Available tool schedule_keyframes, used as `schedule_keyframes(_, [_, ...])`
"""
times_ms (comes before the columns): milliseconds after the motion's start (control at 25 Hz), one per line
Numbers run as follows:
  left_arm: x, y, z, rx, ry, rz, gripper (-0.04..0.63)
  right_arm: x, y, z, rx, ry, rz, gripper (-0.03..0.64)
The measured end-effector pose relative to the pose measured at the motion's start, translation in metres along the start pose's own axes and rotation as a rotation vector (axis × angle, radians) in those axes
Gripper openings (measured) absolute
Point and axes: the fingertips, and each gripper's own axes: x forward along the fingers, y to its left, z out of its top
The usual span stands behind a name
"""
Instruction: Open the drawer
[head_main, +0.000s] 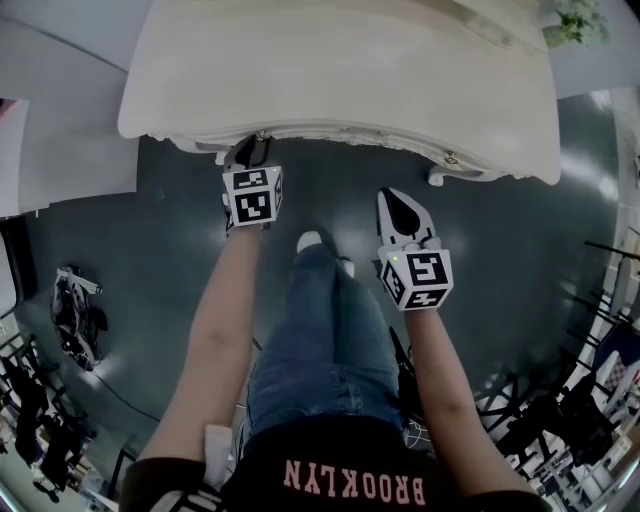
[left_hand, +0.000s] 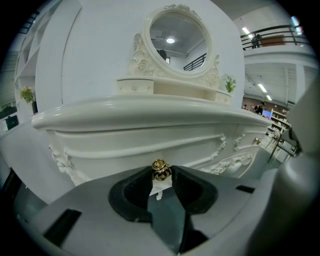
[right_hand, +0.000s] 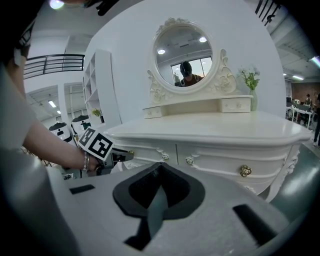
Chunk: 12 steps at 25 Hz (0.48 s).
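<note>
A white dressing table (head_main: 340, 70) stands ahead of me, its curved front carrying two drawers. My left gripper (head_main: 250, 158) reaches under the tabletop's edge to the left drawer's gold handle (head_main: 262, 137). In the left gripper view the handle (left_hand: 161, 170) sits between the black pads (left_hand: 185, 182) and the gripper (left_hand: 162, 176) is shut on it. The right gripper view shows that gripper (right_hand: 120, 156) against the left drawer front (right_hand: 147, 149), which looks flush. My right gripper (head_main: 398, 205) hangs over the floor short of the table, shut (right_hand: 159, 170) on nothing. The right drawer's handle (right_hand: 245, 171) is untouched.
An oval mirror (right_hand: 182, 42) and a small plant (right_hand: 249, 80) stand on the tabletop. My jeans leg (head_main: 330, 330) and shoe (head_main: 310, 242) are between the grippers on the dark floor. Equipment (head_main: 75, 315) lies at the left, racks (head_main: 590, 390) at the right.
</note>
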Motion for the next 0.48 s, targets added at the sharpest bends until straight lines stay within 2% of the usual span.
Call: schedule_keyframes(480, [-0.03, -0.005, -0.027, -0.003, -0.004, 0.006, 0.115, -0.015, 0.004, -0.013, -0.021, 0.003, 0.026, -0.003])
